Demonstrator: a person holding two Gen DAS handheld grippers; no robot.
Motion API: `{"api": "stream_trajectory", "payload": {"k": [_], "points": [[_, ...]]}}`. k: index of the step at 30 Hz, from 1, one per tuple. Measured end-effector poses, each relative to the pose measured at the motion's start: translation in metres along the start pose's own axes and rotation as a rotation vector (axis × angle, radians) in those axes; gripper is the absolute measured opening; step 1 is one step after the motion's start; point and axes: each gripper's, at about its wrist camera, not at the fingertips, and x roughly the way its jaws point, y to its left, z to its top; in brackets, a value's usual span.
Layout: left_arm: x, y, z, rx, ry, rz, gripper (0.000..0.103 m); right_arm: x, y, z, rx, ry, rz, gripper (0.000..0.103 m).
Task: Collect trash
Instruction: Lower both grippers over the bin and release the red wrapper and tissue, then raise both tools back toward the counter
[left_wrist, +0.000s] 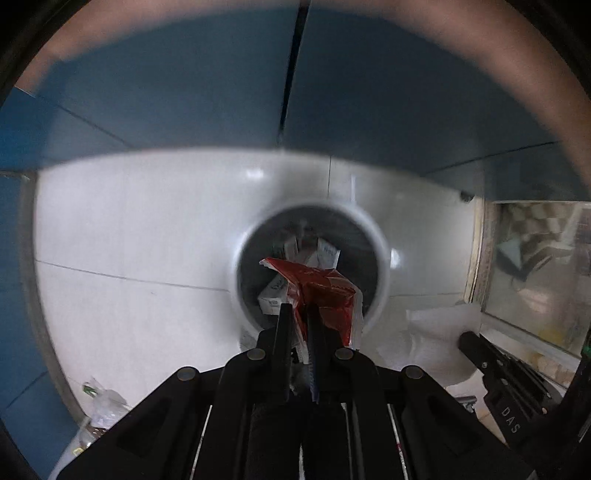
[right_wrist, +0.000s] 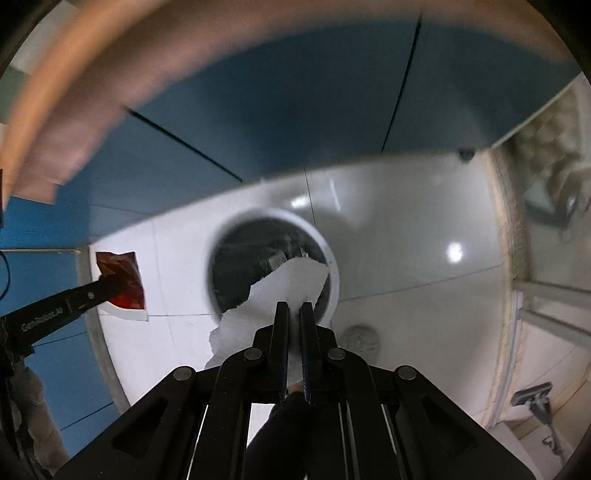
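My left gripper (left_wrist: 299, 308) is shut on a red foil wrapper (left_wrist: 321, 295) and holds it over the open mouth of a round white trash bin (left_wrist: 380, 258) that holds several cartons. My right gripper (right_wrist: 292, 306) is shut on a torn white paper (right_wrist: 280, 291) and holds it over the same bin (right_wrist: 332, 273). In the right wrist view the left gripper's fingers (right_wrist: 92, 293) with the red wrapper (right_wrist: 123, 280) show at the left. In the left wrist view the right gripper's fingers (left_wrist: 487, 354) and the white paper (left_wrist: 436, 332) show at the lower right.
The bin stands on a white tiled floor (left_wrist: 129, 240) against a blue wall (left_wrist: 184, 92). A clear plastic bag (left_wrist: 105, 402) lies at the lower left. A glass door frame (left_wrist: 480, 258) is on the right. A round floor drain (right_wrist: 360, 339) and a mop head (right_wrist: 535, 398) show nearby.
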Motion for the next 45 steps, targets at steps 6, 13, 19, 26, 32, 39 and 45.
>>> {"api": "stream_trajectory", "payload": {"k": [6,13,19,26,32,39,45], "points": [[0.102,0.009,0.011,0.004,0.102,0.035,0.012,0.129,-0.012,0.001,0.001,0.091,0.016,0.006],[0.1,0.028,0.009,0.008,0.017,0.144,0.099,0.188,-0.014,0.004,-0.005,0.165,-0.003,0.044],[0.057,0.033,-0.008,0.03,-0.038,0.244,0.1,0.158,-0.008,0.002,-0.038,0.133,-0.061,0.103],[-0.031,0.026,-0.045,0.04,-0.102,0.278,0.1,0.075,0.012,-0.011,-0.096,0.077,-0.116,0.103],[-0.12,0.013,-0.075,0.035,-0.141,0.261,0.1,-0.032,0.027,-0.027,-0.124,0.03,-0.125,0.103],[-0.205,-0.006,-0.115,0.032,-0.164,0.233,0.1,-0.16,0.045,-0.048,-0.14,-0.039,-0.122,0.103],[-0.273,-0.02,-0.145,0.035,-0.201,0.189,0.1,-0.254,0.054,-0.068,-0.145,-0.081,-0.101,0.103]]}}
